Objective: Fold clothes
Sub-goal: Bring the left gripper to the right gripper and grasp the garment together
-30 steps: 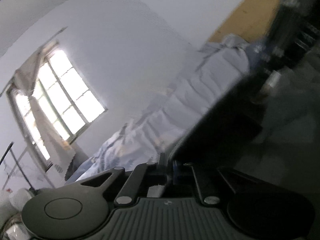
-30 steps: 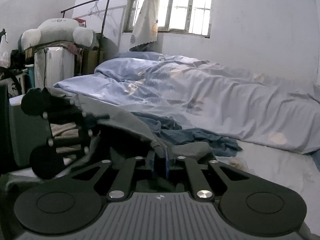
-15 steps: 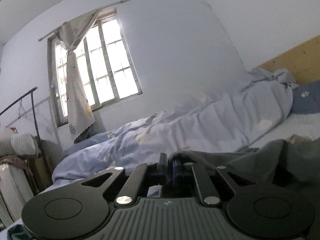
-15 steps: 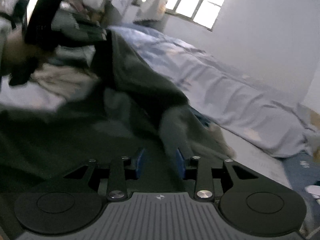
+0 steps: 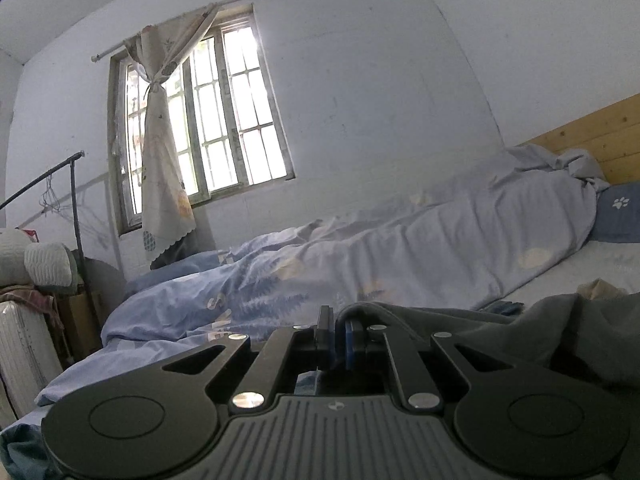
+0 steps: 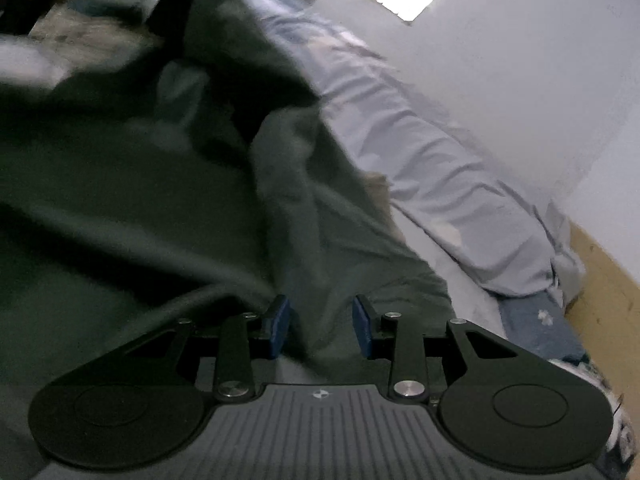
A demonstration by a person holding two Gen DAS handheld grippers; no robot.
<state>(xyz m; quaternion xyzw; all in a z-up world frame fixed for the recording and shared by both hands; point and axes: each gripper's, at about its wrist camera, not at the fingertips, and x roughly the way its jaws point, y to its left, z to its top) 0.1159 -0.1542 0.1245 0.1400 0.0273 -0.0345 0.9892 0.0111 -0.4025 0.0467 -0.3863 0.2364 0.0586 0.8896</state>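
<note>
A dark green garment (image 6: 168, 208) is spread across the bed, in front of the rumpled pale blue duvet (image 5: 400, 264) that runs along the wall. In the left wrist view, the left gripper (image 5: 339, 336) is seen clamped shut on an edge of this garment, the cloth draping away toward 3 o'clock over the white mattress sheet (image 5: 600, 264). In the right wrist view, the right gripper (image 6: 321, 326) is seen with its blue pads parted and a ridge of the same cloth running between them, apparently unpinched. From that gripper the ridge extends toward 12 o'clock, and the bulk of the garment lies from 9 to 11 o'clock; the duvet lies at 1 to 2 o'clock and the wooden headboard (image 6: 600, 276) at 3 o'clock. The ridge is judged to be nearer the right gripper, so a fresh pinch there, along that long axis, is likely the next move. The far end of the garment is blurred and cannot be read.
</note>
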